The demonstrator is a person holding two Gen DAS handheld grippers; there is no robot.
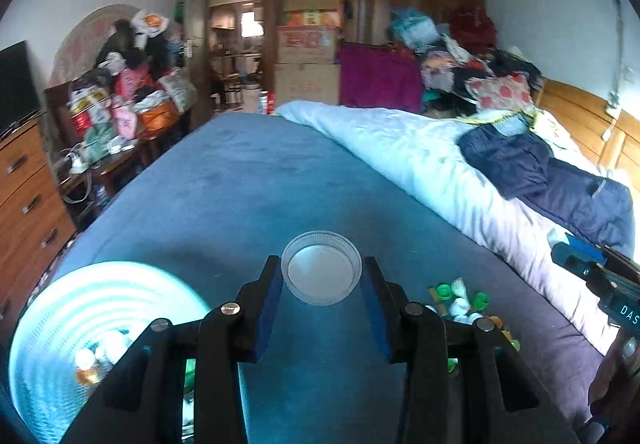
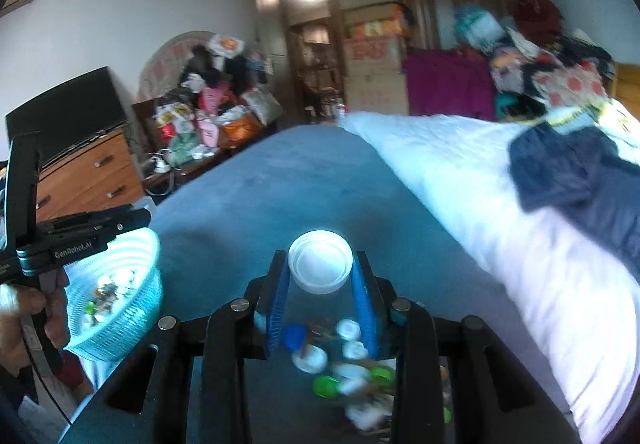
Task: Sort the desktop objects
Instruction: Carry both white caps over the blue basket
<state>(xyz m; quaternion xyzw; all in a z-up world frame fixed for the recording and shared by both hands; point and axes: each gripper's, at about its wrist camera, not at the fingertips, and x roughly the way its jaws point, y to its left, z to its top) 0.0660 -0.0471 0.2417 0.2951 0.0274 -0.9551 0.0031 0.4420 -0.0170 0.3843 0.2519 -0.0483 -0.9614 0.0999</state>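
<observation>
Resting near the bed's left edge, a turquoise basket [image 1: 80, 308] is seen; a translucent lid [image 1: 321, 268] is clamped in the left gripper [image 1: 322, 280] jaws, a white cap [image 2: 320, 262] in the right gripper [image 2: 321, 276] jaws, above scattered caps [image 2: 352, 360].

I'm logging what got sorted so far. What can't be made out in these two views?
- Contents of the teal basket: left wrist view, glare and the left tool cover them; too small in the right wrist view.
- Loose cap pile: right wrist view, motion-blurred, partly behind the right tool.
- Markings on either held lid: none legible.
</observation>
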